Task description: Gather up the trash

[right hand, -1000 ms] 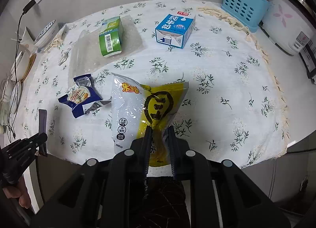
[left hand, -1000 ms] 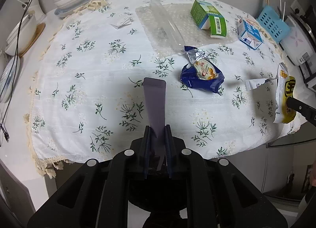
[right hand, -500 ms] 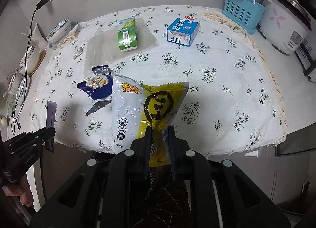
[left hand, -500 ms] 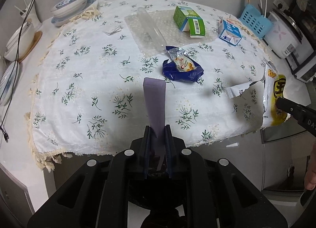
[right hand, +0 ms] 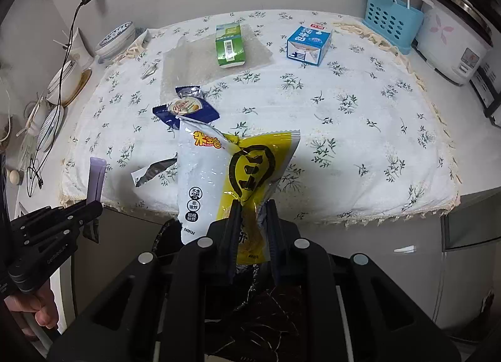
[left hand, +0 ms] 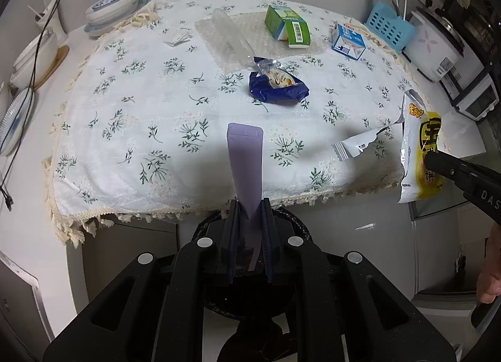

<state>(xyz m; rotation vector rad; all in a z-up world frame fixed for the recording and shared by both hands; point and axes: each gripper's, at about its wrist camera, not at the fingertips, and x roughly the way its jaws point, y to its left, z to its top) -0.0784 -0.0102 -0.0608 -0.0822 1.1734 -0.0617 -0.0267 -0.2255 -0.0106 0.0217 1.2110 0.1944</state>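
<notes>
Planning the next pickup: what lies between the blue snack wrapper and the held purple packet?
Only bare floral tablecloth between blue snack wrapper and purple packet, in left wrist view.

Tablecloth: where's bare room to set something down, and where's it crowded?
Free: the tablecloth's left half, between the stacked bowls and the blue snack wrapper; also the right half between the blue milk carton and the rice cooker. Crowded: back centre, around the bubble wrap and green carton.
</notes>
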